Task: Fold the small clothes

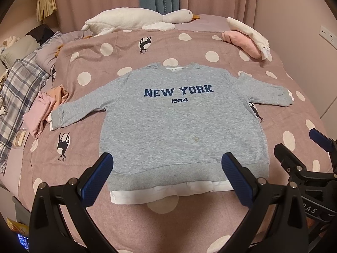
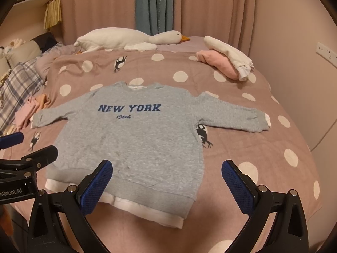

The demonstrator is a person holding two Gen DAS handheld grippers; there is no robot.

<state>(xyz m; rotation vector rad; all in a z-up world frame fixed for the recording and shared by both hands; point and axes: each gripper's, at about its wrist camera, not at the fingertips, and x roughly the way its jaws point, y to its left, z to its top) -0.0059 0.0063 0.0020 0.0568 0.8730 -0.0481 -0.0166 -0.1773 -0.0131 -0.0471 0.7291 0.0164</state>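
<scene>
Nothing is folded yet: the grey marled sweatshirt with "NEW YORK 1984" in blue letters lies flat and face up in the middle of the pink bed cover with white dots, both sleeves spread out, its white under-hem nearest us. To my eye this is the very start of the fold, with both tools poised at the near edge.

Going from the left: a small heap of pink and peach clothes sits just beside the left cuff, the cuff touching it or nearly so. The left gripper hangs over the hem with its blue-padded fingers spread wide, holding nothing; whether the pads brush the cloth I cannot tell. The right gripper is likewise wide open and empty, its left finger over the hem and its right finger over bare cover, past the sweatshirt's right side.

Far back lie a white plush goose and, at the far right, a folded pink and white bundle.

The next move probably calls for each gripper to pinch a sleeve or side edge and carry it inward across the chest, keeping the cloth smooth.
</scene>
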